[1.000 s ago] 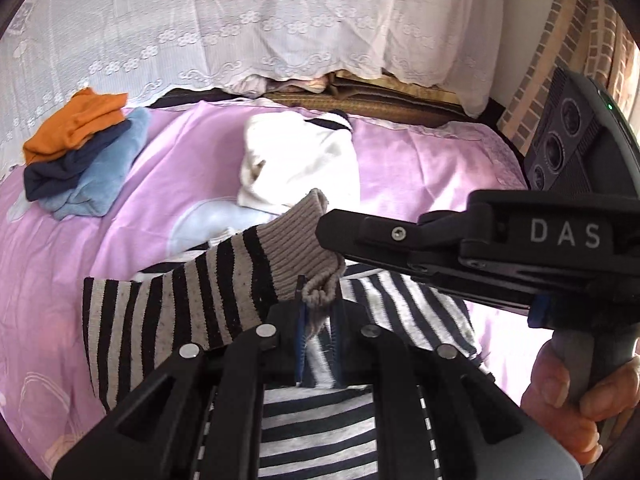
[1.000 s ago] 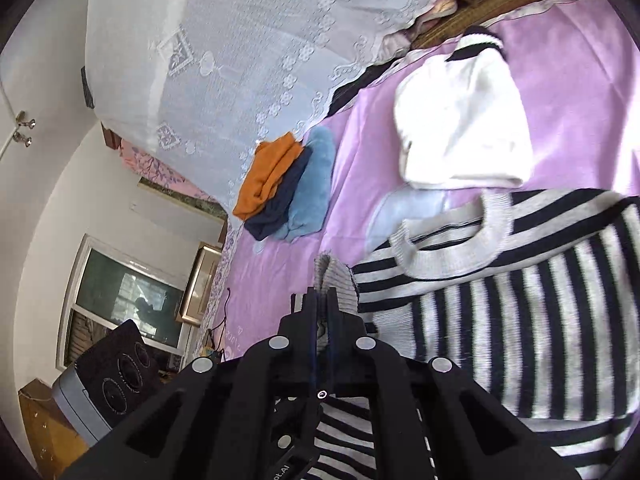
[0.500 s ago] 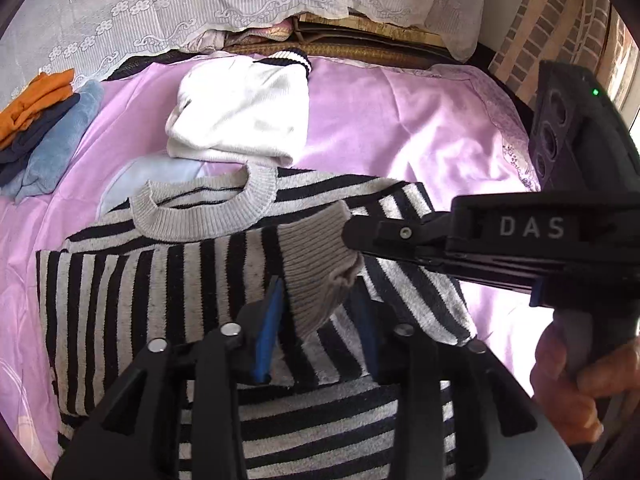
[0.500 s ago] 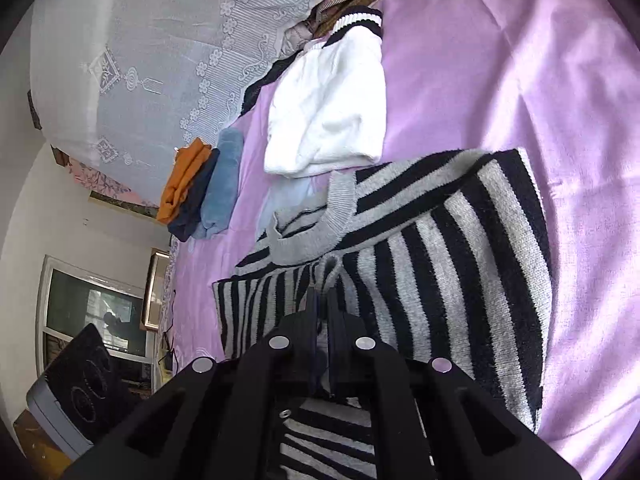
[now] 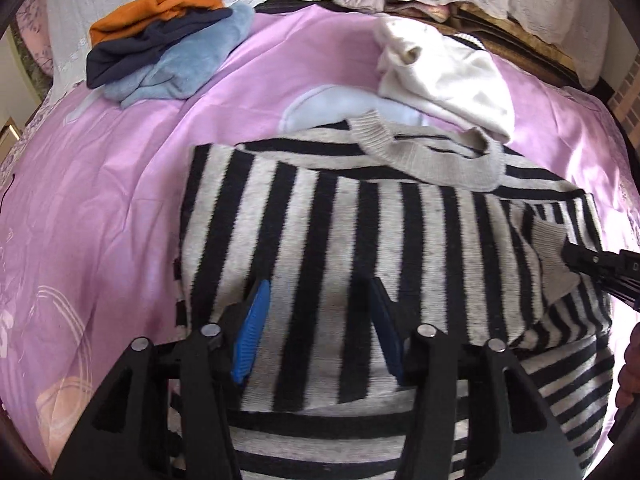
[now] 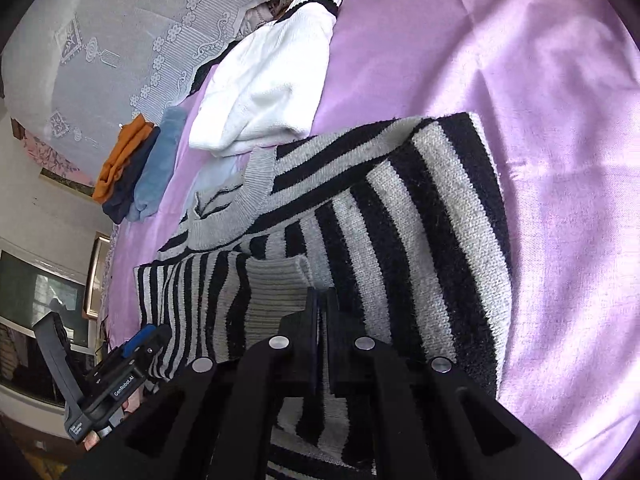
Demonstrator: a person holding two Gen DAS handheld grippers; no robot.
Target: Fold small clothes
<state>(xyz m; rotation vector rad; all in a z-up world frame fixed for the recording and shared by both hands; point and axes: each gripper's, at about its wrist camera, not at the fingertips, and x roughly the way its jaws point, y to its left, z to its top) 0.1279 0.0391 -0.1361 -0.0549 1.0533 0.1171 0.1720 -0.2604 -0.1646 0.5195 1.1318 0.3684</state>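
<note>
We have the striped sweater (image 5: 360,232), a fuzzy black-and-grey knit, lying flat on the smooth pink sheet (image 5: 100,220). Our left gripper (image 5: 316,320) is opening over its folded sleeve, pads clear. Our right gripper (image 6: 320,316) pinches the ribbed grey cuff (image 6: 276,292). A white knit (image 5: 448,76) sits just beyond the sweater's collar.

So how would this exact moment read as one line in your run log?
left gripper: opening, empty, over black-and-grey striped knit sweater | right gripper: shut on grey ribbed sleeve cuff | purple bedsheet

Sweater (image 5: 360,232) on bedsheet (image 5: 100,200); folded pile (image 5: 168,40) behind, to left.
</note>
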